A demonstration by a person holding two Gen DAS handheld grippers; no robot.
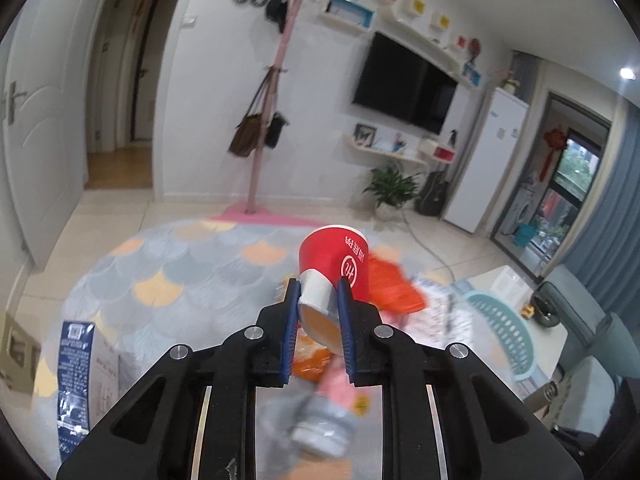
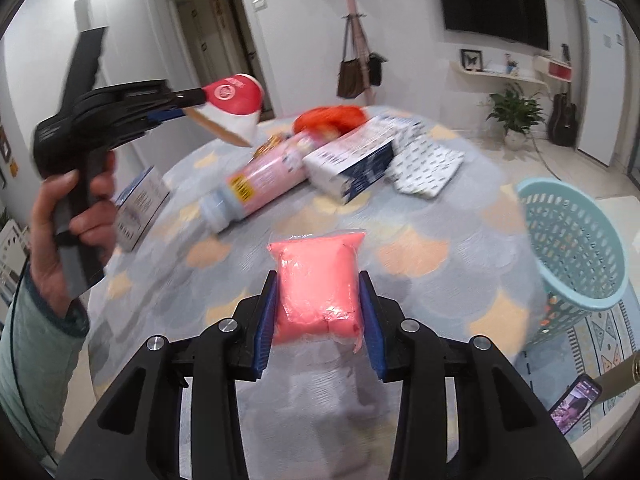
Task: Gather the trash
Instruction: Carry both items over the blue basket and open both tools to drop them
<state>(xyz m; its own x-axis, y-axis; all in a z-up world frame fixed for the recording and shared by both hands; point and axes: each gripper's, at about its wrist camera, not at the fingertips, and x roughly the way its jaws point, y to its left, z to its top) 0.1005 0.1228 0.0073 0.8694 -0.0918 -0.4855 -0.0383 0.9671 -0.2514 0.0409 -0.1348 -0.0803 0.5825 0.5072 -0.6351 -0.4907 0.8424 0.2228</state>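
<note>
the left gripper pinches the white base of a red paper cup with white lettering, lifted clear above the round table with a grey and orange scale-pattern cloth. only the right wrist view shows the left hand on that gripper's handle and the cup tilted on its side in the air. the right gripper has its blue fingers closed on a pink plastic-wrapped packet above the cloth. behind it lie a pink-labelled plastic bottle, a white and blue carton and an orange crumpled bag. a light blue perforated plastic basket stands just beside the table's right edge.
</note>
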